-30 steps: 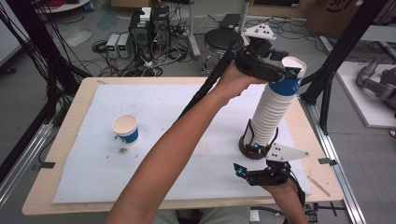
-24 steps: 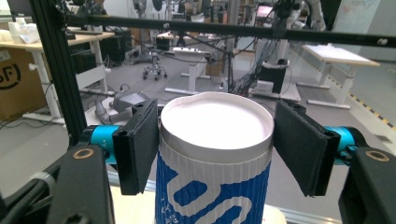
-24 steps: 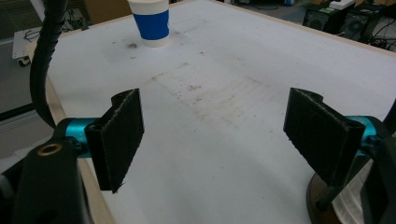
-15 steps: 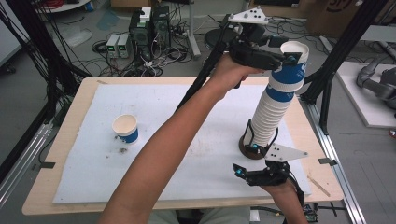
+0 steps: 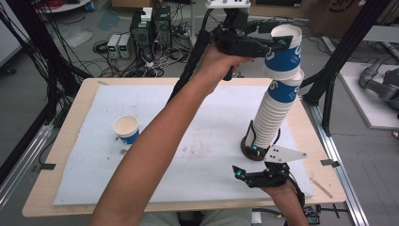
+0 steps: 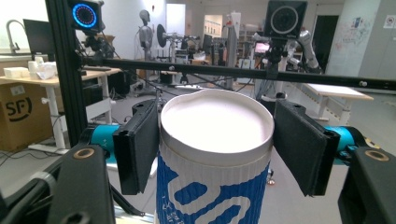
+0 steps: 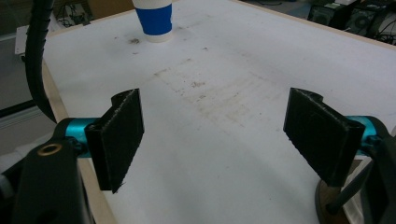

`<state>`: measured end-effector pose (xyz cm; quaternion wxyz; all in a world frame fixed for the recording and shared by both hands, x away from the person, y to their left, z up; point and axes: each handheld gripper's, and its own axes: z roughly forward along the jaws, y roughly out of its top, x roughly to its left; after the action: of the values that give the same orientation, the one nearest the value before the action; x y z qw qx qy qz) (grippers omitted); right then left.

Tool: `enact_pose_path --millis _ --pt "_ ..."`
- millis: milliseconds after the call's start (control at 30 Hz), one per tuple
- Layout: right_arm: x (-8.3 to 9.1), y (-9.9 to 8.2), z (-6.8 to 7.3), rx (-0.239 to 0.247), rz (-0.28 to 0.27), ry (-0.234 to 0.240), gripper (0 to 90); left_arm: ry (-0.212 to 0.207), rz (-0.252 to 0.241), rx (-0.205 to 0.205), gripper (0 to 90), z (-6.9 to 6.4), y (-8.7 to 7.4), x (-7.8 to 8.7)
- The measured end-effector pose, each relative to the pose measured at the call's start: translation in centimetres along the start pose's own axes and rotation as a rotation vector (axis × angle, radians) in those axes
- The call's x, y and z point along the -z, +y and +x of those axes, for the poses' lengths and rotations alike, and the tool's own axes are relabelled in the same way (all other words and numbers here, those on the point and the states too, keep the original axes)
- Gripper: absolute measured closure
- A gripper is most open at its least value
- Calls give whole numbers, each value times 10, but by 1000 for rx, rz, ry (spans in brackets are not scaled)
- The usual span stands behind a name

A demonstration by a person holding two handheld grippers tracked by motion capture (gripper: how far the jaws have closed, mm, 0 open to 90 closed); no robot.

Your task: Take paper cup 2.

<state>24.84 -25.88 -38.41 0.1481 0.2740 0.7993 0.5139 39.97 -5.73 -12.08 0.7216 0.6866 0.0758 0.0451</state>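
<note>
single cup (image 5: 126, 129) left on table (image 5: 75, 122), cup stack (image 5: 275, 110) right

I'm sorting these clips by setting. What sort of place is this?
Most likely a robotics lab. Humanoid robots stand in the background of the left gripper view, a black camera frame surrounds the table, and computers with loose cables sit on the floor.

A white mat (image 5: 197, 141) covers the wooden table (image 5: 70, 141), with black frame posts (image 5: 339, 61) beside.
</note>
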Motion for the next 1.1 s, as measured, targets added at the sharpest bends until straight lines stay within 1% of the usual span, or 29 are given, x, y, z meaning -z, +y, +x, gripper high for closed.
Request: enact_pose_path --millis 67,100,133,167,200,300,333,367,400,633,667,700,733,900,1100 --pt "0 0 1 1 1 1 206 8 -3 -2 330 2 2 7" --pt "-1 0 1 0 1 1 206 18 -8 -3 330 3 3 15" --pt "-1 0 1 -3 2 1 206 23 -10 -4 330 4 4 19" --pt "-1 0 1 -3 2 1 206 23 -10 -4 330 4 4 19" --pt "-2 0 1 1 2 3 206 27 -10 -6 330 4 4 23" --pt "-3 1 2 -4 4 6 206 40 -1 -15 330 6 4 36" --pt "-3 1 2 2 2 5 206 44 -1 -15 329 7 3 41" --pt "-4 1 2 -1 2 8 206 53 5 -20 329 9 2 51" --pt "-5 1 3 -3 3 12 206 53 5 -20 329 9 2 51" --pt "-11 2 4 -1 11 18 206 75 24 -39 330 10 -3 83" --pt "-11 2 4 -1 11 18 206 78 28 -41 330 10 -4 87" --pt "-12 2 5 2 13 19 206 82 37 -42 330 10 -8 97" --pt "-12 2 5 2 13 19 206 82 37 -42 329 10 -8 97" --pt "-16 3 6 5 16 24 206 94 72 -47 329 11 -18 120" --pt "-20 3 6 6 24 27 206 113 79 -35 329 11 -31 147"
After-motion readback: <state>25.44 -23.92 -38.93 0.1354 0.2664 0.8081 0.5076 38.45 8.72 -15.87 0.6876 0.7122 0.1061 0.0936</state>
